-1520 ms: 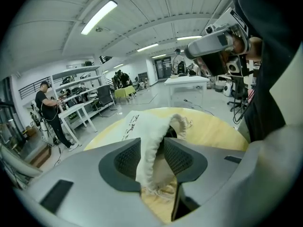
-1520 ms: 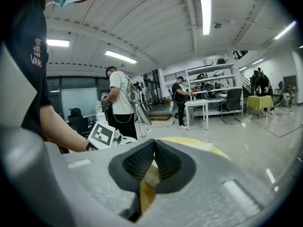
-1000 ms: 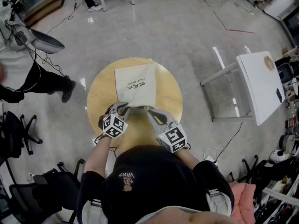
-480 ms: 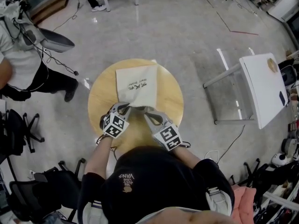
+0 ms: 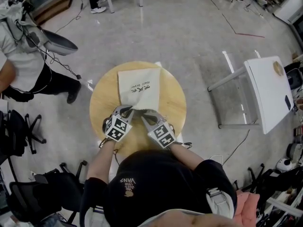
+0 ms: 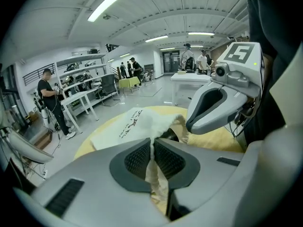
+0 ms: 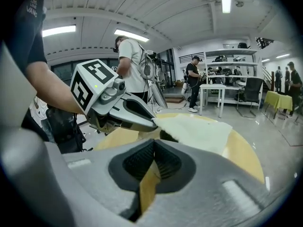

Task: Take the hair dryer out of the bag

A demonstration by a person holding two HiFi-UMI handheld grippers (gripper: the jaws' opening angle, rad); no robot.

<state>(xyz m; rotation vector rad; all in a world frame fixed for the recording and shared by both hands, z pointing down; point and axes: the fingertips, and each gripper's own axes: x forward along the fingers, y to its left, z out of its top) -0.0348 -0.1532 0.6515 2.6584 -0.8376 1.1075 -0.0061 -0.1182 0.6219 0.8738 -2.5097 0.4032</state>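
left claw (image 6: 152, 144) just closed on the bag (image 5: 138, 88) rim — right claw (image 7: 152, 145) beside

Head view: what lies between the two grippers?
The bag's open near edge: the left gripper has just closed on its cloth; the right gripper is shut beside it. Left gripper view shows it best.

Left gripper (image 6: 152, 148) fingers just closed on bag (image 6: 139, 122) rim, over yellow table (image 6: 213, 141).

bag (image 5: 138, 88): cream, black print
table (image 5: 102, 98): light yellow wood
left gripper (image 5: 124, 110): grey, black-white checked cube
right gripper (image 5: 144, 116): same
floor (image 5: 189, 32): glossy grey
side table (image 5: 270, 93), 3 o'clock: white
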